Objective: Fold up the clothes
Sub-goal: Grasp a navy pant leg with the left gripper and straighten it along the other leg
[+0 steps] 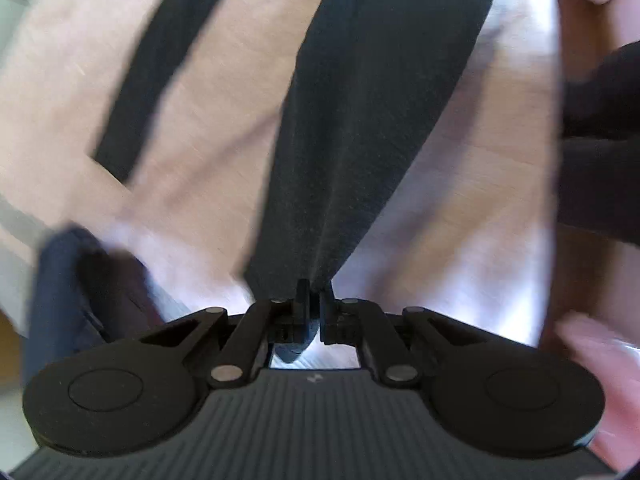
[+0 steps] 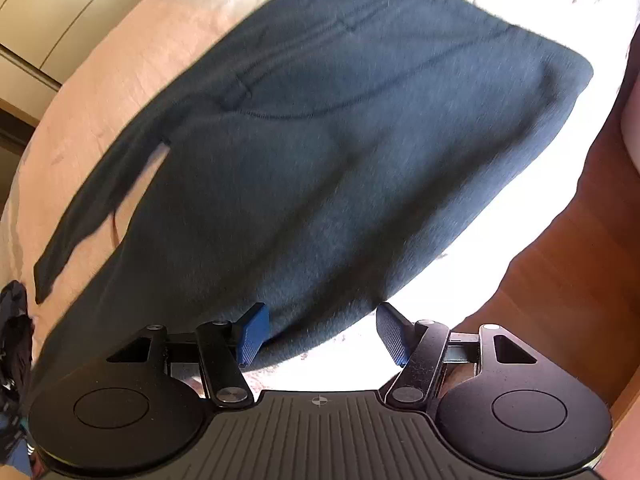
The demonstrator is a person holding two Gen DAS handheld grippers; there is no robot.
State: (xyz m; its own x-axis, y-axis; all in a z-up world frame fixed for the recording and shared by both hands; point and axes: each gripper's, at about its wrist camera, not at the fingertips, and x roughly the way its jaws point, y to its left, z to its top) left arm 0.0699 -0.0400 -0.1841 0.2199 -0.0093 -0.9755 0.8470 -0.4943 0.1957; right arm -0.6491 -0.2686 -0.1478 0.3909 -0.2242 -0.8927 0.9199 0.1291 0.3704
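**Dark garment lifted over bed, 1 corner pinched**

1 dark teal garment (image 2: 320, 160), long axis running away from the left hand-held gripper (image 1: 314, 300), hanging over the pink bed sheet (image 1: 60, 92). L jaws clamped on a bunched fabric edge. R hand-held gripper (image 2: 320, 332): jaws apart, blue pads (image 2: 254, 334) straddling the hem, not pinching. 1 dark strip (image 1: 160, 60) trails alongside. 1 other dark clothes heap (image 1: 80, 280) at the sheet's edge.
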